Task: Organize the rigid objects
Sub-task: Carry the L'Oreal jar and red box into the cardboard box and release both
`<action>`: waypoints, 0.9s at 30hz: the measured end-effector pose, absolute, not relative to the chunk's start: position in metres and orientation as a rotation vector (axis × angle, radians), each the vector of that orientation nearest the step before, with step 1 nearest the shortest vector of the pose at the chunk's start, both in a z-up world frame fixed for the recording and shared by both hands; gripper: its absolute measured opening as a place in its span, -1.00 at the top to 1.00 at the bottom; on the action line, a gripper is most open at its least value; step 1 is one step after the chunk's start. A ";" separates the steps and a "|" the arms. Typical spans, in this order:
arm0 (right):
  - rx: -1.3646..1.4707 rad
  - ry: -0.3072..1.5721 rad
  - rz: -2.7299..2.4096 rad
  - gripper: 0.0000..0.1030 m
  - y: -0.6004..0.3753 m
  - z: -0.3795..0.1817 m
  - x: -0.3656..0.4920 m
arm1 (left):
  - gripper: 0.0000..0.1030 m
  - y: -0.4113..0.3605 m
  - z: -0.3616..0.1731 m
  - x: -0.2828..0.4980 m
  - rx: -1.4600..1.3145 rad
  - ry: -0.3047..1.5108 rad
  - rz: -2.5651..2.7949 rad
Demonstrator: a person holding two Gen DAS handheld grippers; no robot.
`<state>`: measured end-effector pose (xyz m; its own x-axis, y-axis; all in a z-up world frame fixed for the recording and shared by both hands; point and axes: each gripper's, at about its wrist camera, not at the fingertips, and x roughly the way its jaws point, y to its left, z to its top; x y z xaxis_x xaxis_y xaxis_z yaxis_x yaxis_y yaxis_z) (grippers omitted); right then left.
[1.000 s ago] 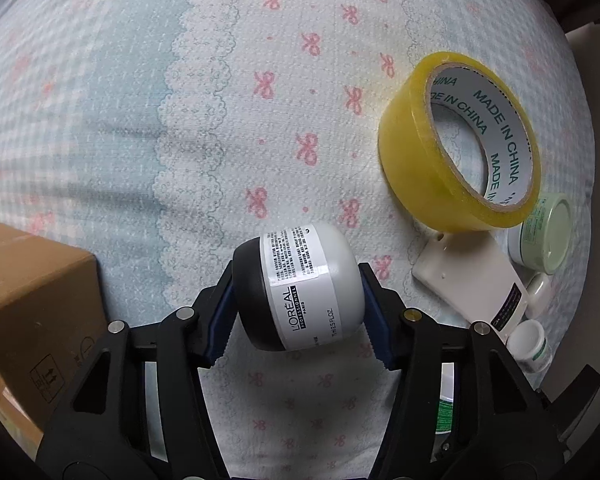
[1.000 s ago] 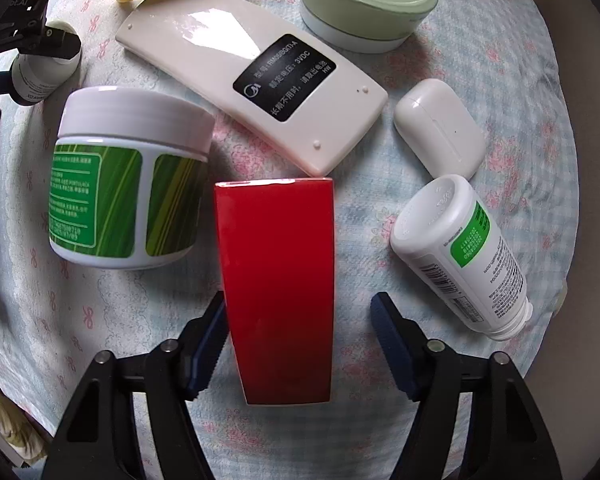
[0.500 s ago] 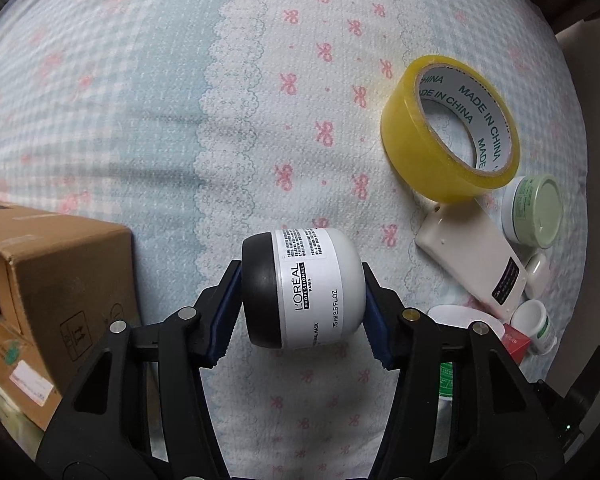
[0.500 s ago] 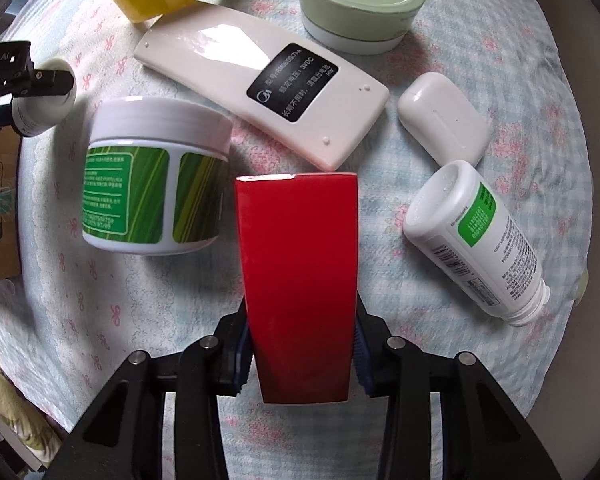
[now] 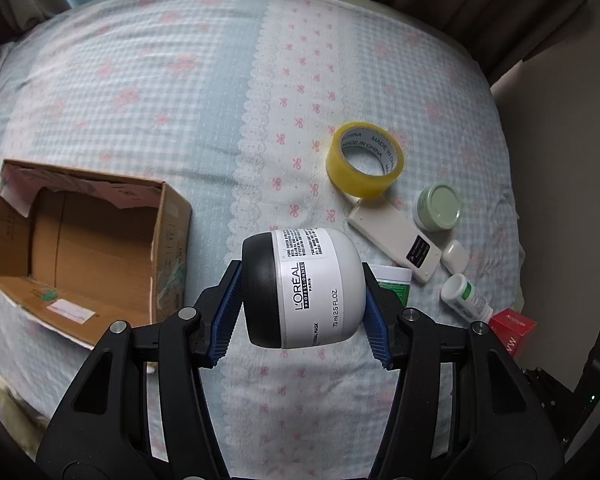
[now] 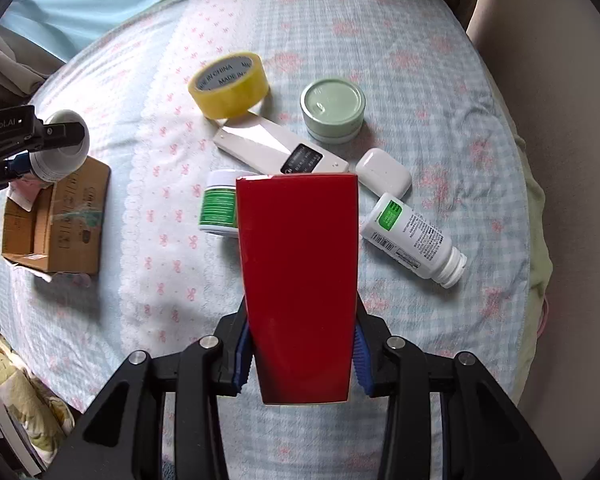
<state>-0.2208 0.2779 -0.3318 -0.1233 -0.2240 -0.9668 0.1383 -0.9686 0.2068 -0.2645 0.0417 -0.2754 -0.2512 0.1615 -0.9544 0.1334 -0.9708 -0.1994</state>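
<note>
Centrally, my left gripper [image 5: 302, 308] is clamped on a L'Oréal jar [image 5: 302, 288], held above the bedspread [image 5: 140, 100] with its black lid facing left, so its axis runs across the jaws. My right gripper [image 6: 300, 354] is clamped on a red box [image 6: 298, 280], also lifted, its long axis pointing away from me, along the fingers. Behind the red box lie a green-labelled tub [image 6: 219, 210], a white remote [image 6: 276, 150] touching a yellow tape roll [image 6: 229, 85], a pale green tin [image 6: 333, 110], a small white case [image 6: 383, 173] and a white bottle [image 6: 414, 236] on its side, cap toward the lower right. Well to the left stands an open cardboard box [image 5: 88, 244], mouth up; 1 wall stands between it and the jar.
</note>
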 end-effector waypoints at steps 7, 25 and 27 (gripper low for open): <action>1.765 -0.149 -2.217 0.27 0.237 -0.269 -0.199 | 0.00 -0.001 -0.217 -0.213 -1.817 -0.368 2.529; 1.499 -0.143 -2.328 0.27 0.050 -0.150 -0.176 | 0.00 -0.200 -0.167 -0.174 -1.608 -0.306 2.623; 1.511 -0.148 -2.333 0.27 0.024 -0.147 -0.179 | 0.00 -0.223 -0.172 -0.176 -1.611 -0.300 2.600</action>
<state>-0.1786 0.0237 -0.1473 -0.3662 -0.3495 -0.8624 0.2374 -0.9312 0.2765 -0.1761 -0.2225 -0.1720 -0.4487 0.1595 -0.8793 0.0452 -0.9786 -0.2005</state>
